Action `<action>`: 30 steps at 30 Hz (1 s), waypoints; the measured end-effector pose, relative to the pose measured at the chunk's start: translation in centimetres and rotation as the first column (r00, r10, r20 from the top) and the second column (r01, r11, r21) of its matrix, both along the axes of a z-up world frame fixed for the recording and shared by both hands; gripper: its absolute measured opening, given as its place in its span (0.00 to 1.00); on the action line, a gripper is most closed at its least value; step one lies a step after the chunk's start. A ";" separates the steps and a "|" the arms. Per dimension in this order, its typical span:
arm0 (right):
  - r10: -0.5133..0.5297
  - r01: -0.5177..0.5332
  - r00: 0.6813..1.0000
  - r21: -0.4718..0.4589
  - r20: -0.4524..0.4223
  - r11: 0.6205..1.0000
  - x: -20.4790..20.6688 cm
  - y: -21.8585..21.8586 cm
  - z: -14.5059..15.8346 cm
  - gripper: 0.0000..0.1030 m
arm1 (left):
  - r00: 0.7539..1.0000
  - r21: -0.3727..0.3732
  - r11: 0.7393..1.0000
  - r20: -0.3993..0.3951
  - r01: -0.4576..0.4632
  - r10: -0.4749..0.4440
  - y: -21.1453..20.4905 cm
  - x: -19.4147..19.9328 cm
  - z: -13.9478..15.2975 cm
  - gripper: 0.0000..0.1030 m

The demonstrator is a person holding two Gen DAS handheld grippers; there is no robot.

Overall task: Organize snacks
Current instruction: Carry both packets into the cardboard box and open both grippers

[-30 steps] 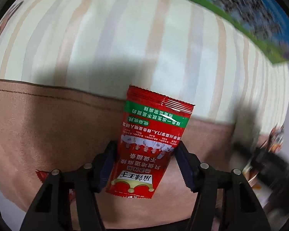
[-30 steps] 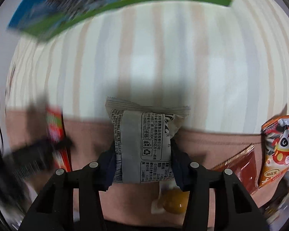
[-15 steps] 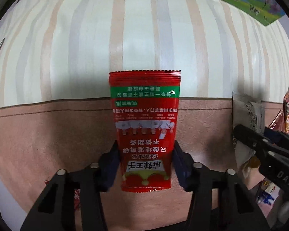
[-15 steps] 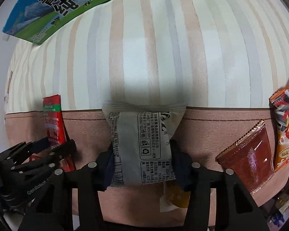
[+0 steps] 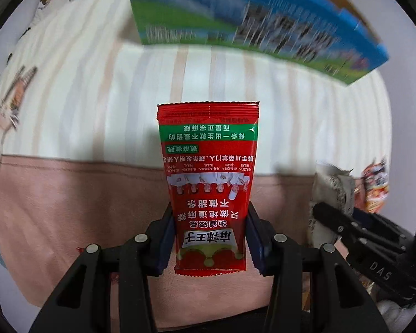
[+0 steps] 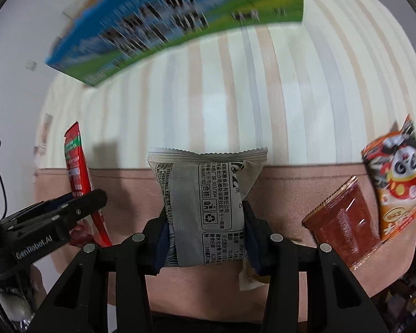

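Observation:
A red snack packet (image 5: 208, 172) with a green band stands upside down between the pads of my left gripper (image 5: 210, 238). The jaws are closing and the pads press its lower sides. It hangs above the striped cloth. My right gripper (image 6: 208, 238) has a grey printed snack packet (image 6: 208, 188) between its pads, which pinch its sides as the jaws close. The left wrist view shows the right gripper (image 5: 355, 230) with the grey packet (image 5: 332, 191) at the right. In the right wrist view the left gripper (image 6: 55, 216) and red packet (image 6: 75, 166) are at the left.
A blue and green milk carton box (image 5: 249, 25) lies at the far side of the cream striped cloth (image 5: 97, 97). On the pink band (image 6: 285, 194) to the right lie a dark red packet (image 6: 344, 222) and an orange panda snack pack (image 6: 396, 183).
Both grippers have risen from the cloth with their packets, and the milk box has come further into view. The left jaws have narrowed onto the red packet, which now stands straighter.

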State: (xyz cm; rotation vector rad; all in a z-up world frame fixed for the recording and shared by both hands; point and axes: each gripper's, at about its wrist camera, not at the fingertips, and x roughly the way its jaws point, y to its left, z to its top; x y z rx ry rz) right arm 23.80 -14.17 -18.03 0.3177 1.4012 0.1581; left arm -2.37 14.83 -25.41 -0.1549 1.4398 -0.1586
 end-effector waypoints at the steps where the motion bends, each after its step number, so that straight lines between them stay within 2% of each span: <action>1: 0.001 -0.001 1.000 0.010 0.015 1.000 0.0 -0.2 0.8 0.47 | 1.000 -0.012 1.000 0.020 -0.005 0.006 0.2 0.2 1.3 0.42; 4: 0.001 -0.005 0.997 0.047 0.077 0.999 0.4 -0.9 4.0 0.47 | 0.997 -0.051 0.999 0.076 -0.009 0.013 1.0 1.3 5.2 0.42; 9: -0.006 -0.012 0.981 0.088 0.195 0.996 3.5 -2.4 10.6 0.47 | 0.987 -0.094 0.995 0.159 0.019 -0.004 1.1 4.9 11.1 0.42; 11: -0.007 -0.013 0.970 0.083 0.242 0.996 5.2 -2.8 12.9 0.47 | 0.981 -0.092 0.996 0.192 0.022 -0.004 -0.1 6.0 12.1 0.42; 14: -0.009 -0.008 0.953 0.054 0.302 0.999 8.5 -2.9 15.5 0.47 | 0.972 -0.074 0.997 0.234 0.024 -0.006 -1.3 9.8 13.8 0.42; 18: -0.004 0.005 0.941 -0.002 0.337 1.000 13.3 -3.3 17.3 0.47 | 0.972 -0.050 0.999 0.235 0.011 0.001 -1.0 14.3 13.8 0.42; 22: 0.004 0.015 0.945 -0.054 0.328 0.998 17.8 -3.3 17.3 0.47 | 0.985 -0.026 1.000 0.175 0.002 0.003 -0.6 19.2 12.5 0.42; 26: 0.001 0.024 0.962 -0.089 0.274 0.996 21.4 -4.0 15.7 0.47 | 0.995 0.013 1.000 0.103 0.004 -0.005 -0.4 23.0 10.1 0.42; 30: -0.016 0.038 0.976 -0.095 0.218 0.995 23.3 -4.5 12.6 0.47 | 0.999 0.049 0.999 0.036 0.013 -0.014 -0.6 24.9 7.4 0.42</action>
